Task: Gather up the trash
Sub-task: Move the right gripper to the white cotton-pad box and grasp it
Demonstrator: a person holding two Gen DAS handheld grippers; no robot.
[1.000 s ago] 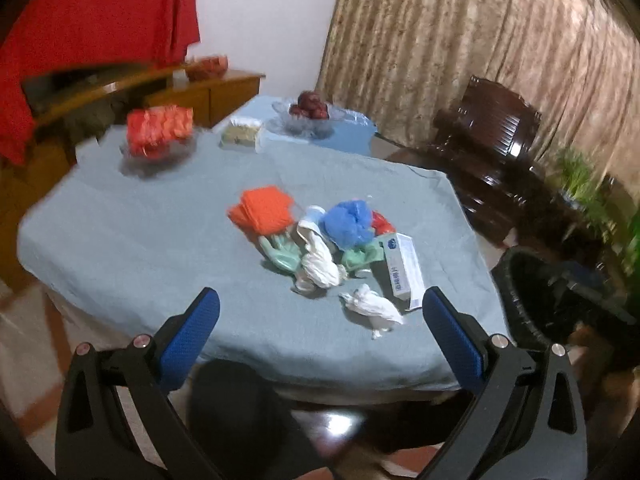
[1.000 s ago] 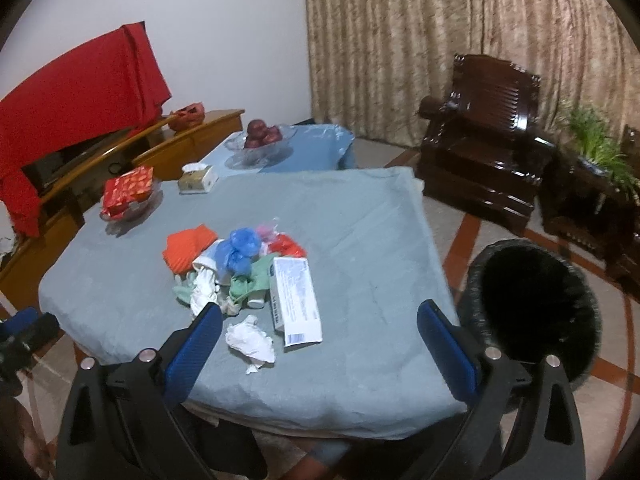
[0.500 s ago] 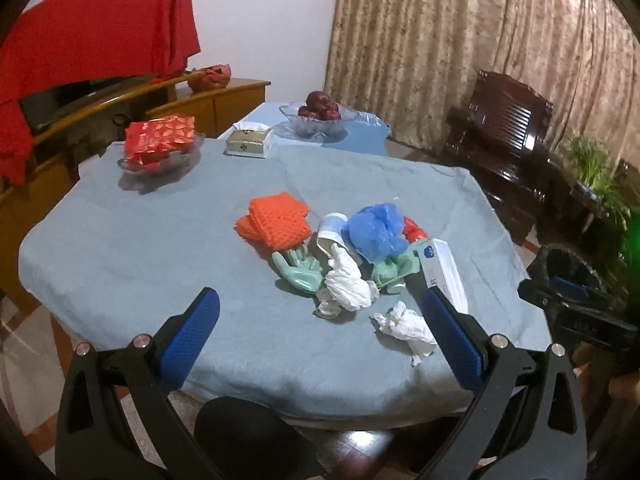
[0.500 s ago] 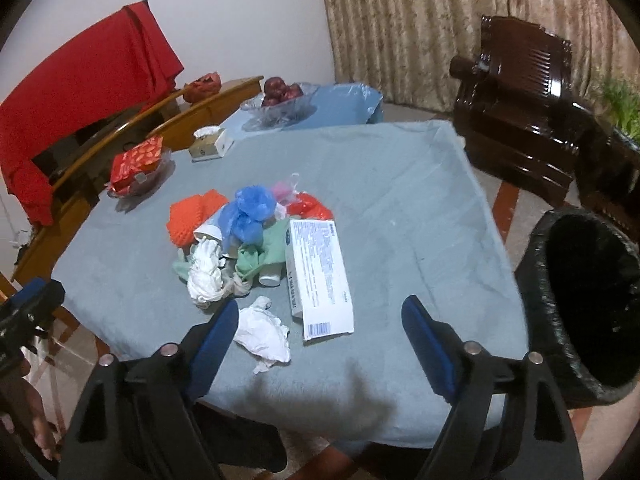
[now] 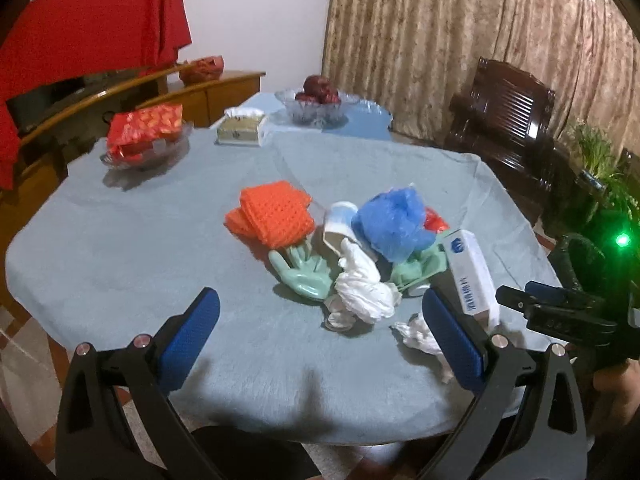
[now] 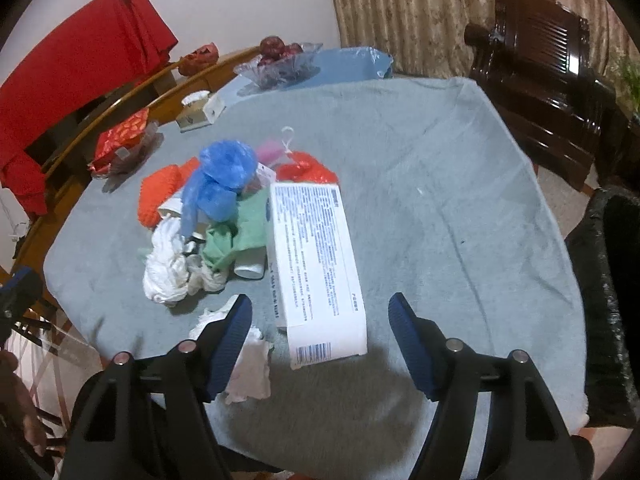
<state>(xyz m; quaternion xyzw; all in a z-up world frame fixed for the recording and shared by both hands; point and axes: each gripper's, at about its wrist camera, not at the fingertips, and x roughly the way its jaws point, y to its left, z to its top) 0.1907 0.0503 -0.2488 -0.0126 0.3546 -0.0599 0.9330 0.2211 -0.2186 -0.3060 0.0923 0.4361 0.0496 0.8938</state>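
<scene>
A heap of trash lies on the grey-blue tablecloth (image 5: pixel 120 248): an orange knitted piece (image 5: pixel 274 214), a blue plastic bag (image 5: pixel 394 220), green gloves (image 5: pixel 306 276), white crumpled tissue (image 5: pixel 362 284), a paper cup (image 5: pixel 340 220) and a long white box (image 6: pixel 316 264). My left gripper (image 5: pixel 318 332) hangs open above the near edge, short of the heap. My right gripper (image 6: pixel 320 340) hovers over the near end of the white box, its jaws closing but clear of the box. A loose tissue wad (image 6: pixel 248 368) lies under its left finger.
A black-lined bin (image 6: pixel 616 300) stands on the floor right of the table. At the far side sit a dish with a red packet (image 5: pixel 144 134), a tissue box (image 5: pixel 240 128) and a glass fruit bowl (image 5: pixel 316 108). A dark wooden chair (image 6: pixel 540 72) stands beyond.
Both grippers have come down and closer to the heap. The right gripper's jaws have narrowed and now frame the near end of the white box.
</scene>
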